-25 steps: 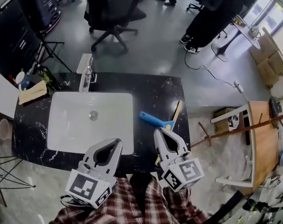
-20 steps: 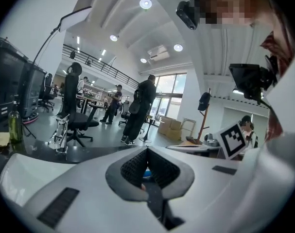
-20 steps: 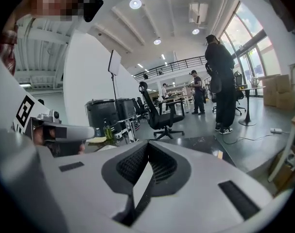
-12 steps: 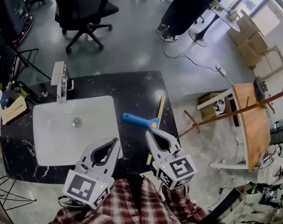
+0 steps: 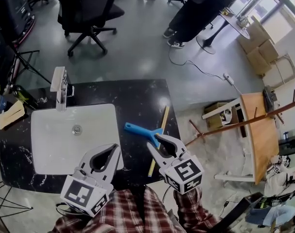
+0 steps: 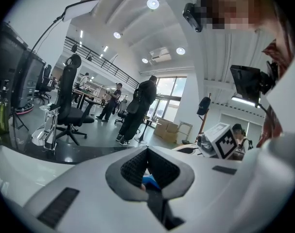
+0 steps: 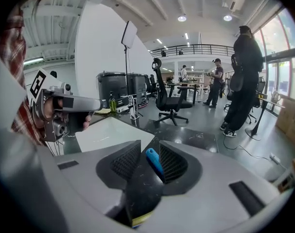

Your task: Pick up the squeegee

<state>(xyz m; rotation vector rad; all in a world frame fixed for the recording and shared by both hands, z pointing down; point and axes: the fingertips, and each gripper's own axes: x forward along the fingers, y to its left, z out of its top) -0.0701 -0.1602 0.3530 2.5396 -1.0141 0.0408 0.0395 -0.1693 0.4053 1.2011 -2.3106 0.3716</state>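
Note:
The squeegee (image 5: 137, 129) lies flat on the black countertop (image 5: 137, 93), right of the sink. Its blue handle points left, and its long pale blade (image 5: 158, 140) runs along the counter's right edge. My right gripper (image 5: 154, 140) reaches down over the spot where handle meets blade. Its jaws are opening. In the right gripper view the blue handle (image 7: 153, 161) lies between the pads, close to the right one, with a gap showing. My left gripper (image 5: 115, 149) hovers over the sink's near right corner, shut and empty. A bit of blue handle (image 6: 149, 182) shows through its jaw hole.
A white sink basin (image 5: 50, 149) with a chrome faucet (image 5: 60, 86) fills the counter's left half. A bottle and a folded cloth (image 5: 11, 113) sit at its far left. An office chair (image 5: 84, 11) and standing people (image 5: 200, 8) are beyond, and a wooden table (image 5: 259, 130) stands right.
My right gripper has dropped and tilted onto the squeegee's handle, and its jaws have parted from shut. The left gripper has shifted slightly beside the sink. The head view has swung right.

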